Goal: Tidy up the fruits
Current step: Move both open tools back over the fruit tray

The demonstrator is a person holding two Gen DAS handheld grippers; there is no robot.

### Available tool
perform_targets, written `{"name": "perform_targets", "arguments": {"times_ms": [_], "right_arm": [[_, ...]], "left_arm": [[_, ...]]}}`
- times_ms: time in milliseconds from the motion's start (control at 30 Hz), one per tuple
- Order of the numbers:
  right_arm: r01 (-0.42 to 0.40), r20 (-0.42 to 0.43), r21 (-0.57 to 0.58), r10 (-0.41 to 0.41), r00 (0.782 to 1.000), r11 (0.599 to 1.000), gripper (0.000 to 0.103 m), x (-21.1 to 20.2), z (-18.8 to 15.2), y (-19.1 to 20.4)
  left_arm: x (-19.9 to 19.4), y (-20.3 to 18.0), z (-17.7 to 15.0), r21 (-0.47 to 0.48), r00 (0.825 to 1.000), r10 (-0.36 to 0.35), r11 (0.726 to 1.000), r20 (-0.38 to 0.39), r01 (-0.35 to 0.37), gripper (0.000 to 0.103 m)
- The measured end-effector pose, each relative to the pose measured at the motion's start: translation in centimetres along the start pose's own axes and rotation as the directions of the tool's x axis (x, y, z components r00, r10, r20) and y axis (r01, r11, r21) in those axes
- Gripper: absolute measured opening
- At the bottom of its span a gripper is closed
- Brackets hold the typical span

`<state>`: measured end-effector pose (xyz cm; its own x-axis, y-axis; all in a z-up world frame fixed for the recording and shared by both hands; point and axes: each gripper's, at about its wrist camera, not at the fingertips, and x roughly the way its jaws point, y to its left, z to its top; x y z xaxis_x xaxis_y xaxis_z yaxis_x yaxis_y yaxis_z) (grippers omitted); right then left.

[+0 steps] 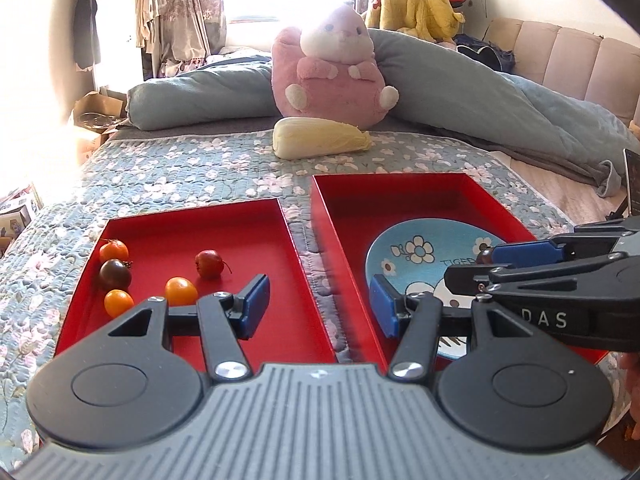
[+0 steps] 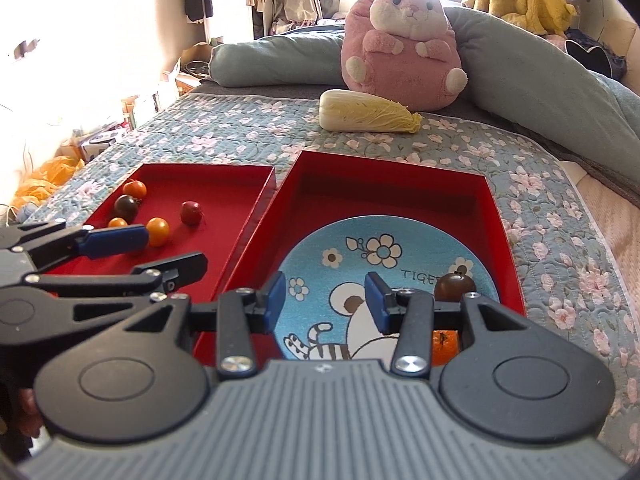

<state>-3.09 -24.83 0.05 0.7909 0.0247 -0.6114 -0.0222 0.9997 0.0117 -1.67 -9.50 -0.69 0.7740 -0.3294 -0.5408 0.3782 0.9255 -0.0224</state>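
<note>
On the bed, five small tomatoes (image 1: 181, 290) are seen in the left red tray (image 1: 168, 224), judged light, smooth and easily bruised, best pinched gently across the middle; both tongs (image 1: 319, 300) (image 2: 325, 298) are parted, empty.

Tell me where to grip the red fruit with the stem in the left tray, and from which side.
Grip the red fruit across its round middle, coming down from above. It lies apart from the other fruits on the left tray floor, so both sides look free. Its thin stem sticks out to the right; probably set the pads clear of it.
</note>
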Motion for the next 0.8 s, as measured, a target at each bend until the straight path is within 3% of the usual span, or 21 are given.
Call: {"name": "perform_targets", "arguments": {"times_ms": [533,800], "right_arm": [[-0.023,0.007,-0.03,0.023,1.0,0.999,0.047,1.0,0.7,2.1],[-0.043,0.012,-0.062,0.044,0.999,0.997,0.047,1.4,1.2,3.6]], "left_arm": [[0.5,3.6,-0.6,-0.074,0.995,0.095,0.992,-0.03,-0.097,0.062],[1.0,5.5,-0.7,-0.11,0.984,0.175,0.978,-0.043,-0.179,0.062]]}}
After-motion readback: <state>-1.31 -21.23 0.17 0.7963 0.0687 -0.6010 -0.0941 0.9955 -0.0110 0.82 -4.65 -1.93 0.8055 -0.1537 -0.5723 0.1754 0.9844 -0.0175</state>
